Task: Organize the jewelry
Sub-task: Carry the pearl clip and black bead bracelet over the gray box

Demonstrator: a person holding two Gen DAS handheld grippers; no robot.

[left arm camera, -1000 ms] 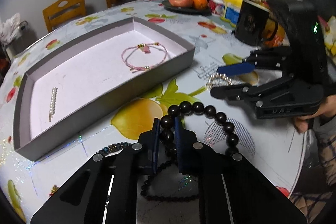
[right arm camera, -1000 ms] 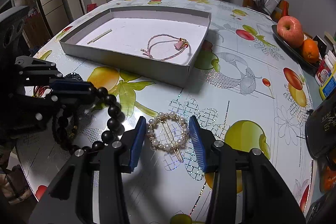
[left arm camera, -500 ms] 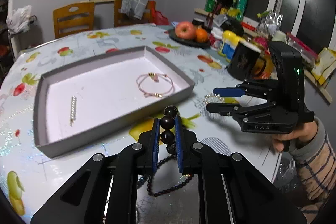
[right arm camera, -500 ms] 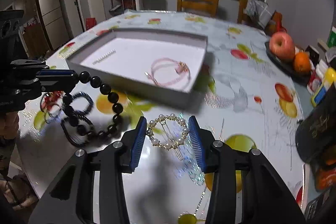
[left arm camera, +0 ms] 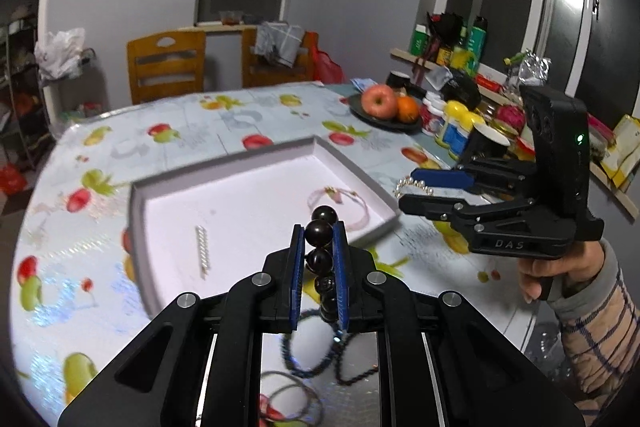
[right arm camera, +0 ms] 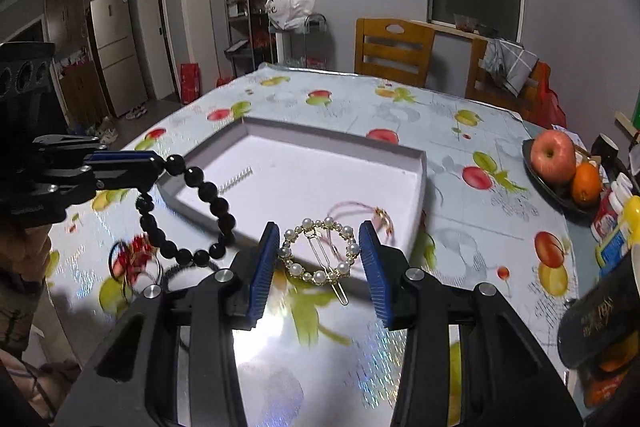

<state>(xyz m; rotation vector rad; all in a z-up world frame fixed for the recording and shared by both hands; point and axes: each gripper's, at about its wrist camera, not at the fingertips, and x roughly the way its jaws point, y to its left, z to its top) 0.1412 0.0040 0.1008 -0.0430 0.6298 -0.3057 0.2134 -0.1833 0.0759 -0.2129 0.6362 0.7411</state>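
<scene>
On the left, our left hand-held gripper (left arm camera: 319, 247) is clamped narrowly on a dark round-beaded bracelet (right arm camera: 192, 215), pinching only a few beads at the top while the rest of the loop hangs free over the near rim of the shallow grey cardboard tray with a white floor (right arm camera: 422, 163). We judge the loop could swing, catch that rim, or slip bead by bead out of the pads. It could also land on the pearl bar clip (left arm camera: 203, 249) lying inside.

On the right, our right hand-held gripper (right arm camera: 320, 259) grips a gold ring-shaped pearl hair clip (right arm camera: 318, 251) by its outer edges, above the fruit-patterned surface (right arm camera: 480, 227). Round pearls give little purchase, so the ring could twist or pop free. Released carelessly, it might tangle with the pink cord bracelet (left arm camera: 340, 205) already in the tray.
</scene>
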